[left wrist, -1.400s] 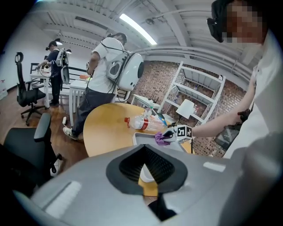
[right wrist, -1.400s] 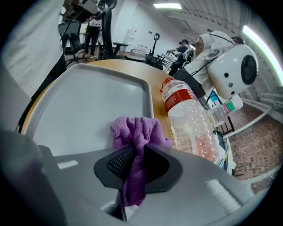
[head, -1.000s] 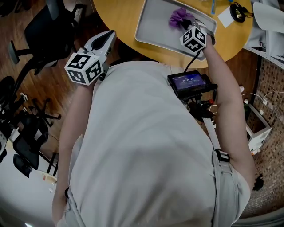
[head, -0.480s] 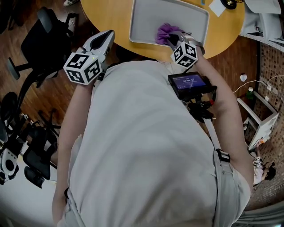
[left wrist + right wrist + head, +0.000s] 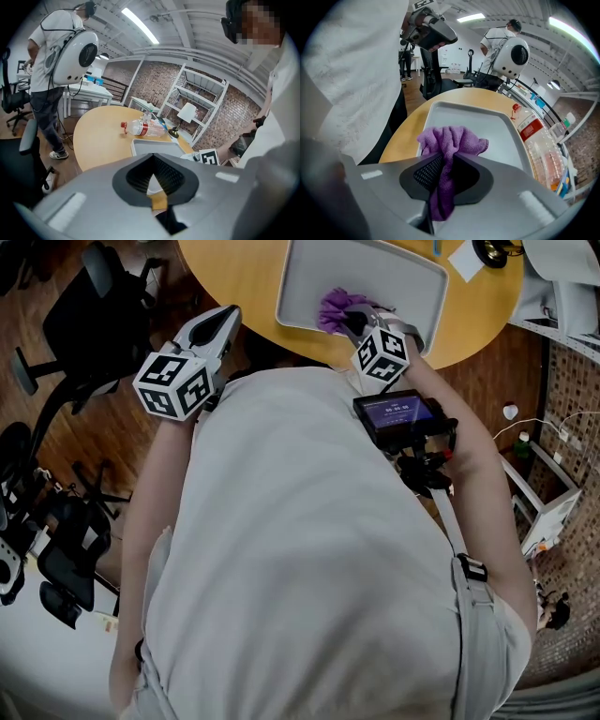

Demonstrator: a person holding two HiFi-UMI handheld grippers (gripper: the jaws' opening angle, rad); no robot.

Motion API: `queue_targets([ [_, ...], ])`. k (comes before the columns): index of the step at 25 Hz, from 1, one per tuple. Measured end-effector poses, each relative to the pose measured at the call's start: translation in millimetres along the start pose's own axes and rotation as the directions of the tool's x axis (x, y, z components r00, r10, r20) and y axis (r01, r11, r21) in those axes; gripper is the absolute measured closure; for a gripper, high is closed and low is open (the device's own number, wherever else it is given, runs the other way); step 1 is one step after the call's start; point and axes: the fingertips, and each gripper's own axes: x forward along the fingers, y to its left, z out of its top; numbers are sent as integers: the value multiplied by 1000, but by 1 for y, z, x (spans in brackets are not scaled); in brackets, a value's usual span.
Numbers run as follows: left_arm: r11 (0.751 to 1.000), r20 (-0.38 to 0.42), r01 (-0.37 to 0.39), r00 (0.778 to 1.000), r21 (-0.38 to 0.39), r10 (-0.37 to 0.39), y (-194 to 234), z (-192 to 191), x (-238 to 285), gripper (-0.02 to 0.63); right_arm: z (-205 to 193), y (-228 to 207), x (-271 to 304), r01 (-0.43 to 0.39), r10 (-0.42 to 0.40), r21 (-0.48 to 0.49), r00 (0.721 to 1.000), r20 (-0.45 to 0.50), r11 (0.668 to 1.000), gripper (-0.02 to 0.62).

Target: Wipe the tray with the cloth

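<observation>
A grey tray (image 5: 394,273) lies on the round wooden table (image 5: 234,273). My right gripper (image 5: 352,320) is shut on a bunched purple cloth (image 5: 334,307), which rests on the tray near its front edge. In the right gripper view the cloth (image 5: 452,140) is pinched between the jaws (image 5: 440,171) and spills forward onto the tray (image 5: 487,124). My left gripper (image 5: 228,317) hangs shut and empty over the table's edge, left of the tray. The left gripper view has the jaws (image 5: 153,180) closed, with the tray (image 5: 154,146) beyond.
A plastic bottle (image 5: 536,138) with a red label lies on the table past the tray, also in the left gripper view as the bottle (image 5: 143,127). Office chairs (image 5: 89,315) stand on the wooden floor at left. Another person (image 5: 51,70) stands beyond the table.
My right gripper has dragged the cloth across the tray, from the far right part toward the near left edge. The left gripper has stayed where it was.
</observation>
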Motion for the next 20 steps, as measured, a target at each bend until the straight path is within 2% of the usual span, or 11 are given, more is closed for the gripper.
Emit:
queue_targets([
  [4,999,-2,-27,1000,-21,27,7,-4,8,606,5,-4,13,-67,69,-32,996,55,997,537],
  [9,998,7,-62,998,-32,62,11,-5,-9,606,15,0,9,-159,172,-169,983,68,973,528],
  [11,997,13,-73,997,-35,73,11,-3,-14,606,19,-5,7,-182,200,-196,977,74,964,524],
  [20,995,16,-91,996,-44,92,10,-4,-15,606,27,-63,14,-153,171,-177,981,94,972,523],
])
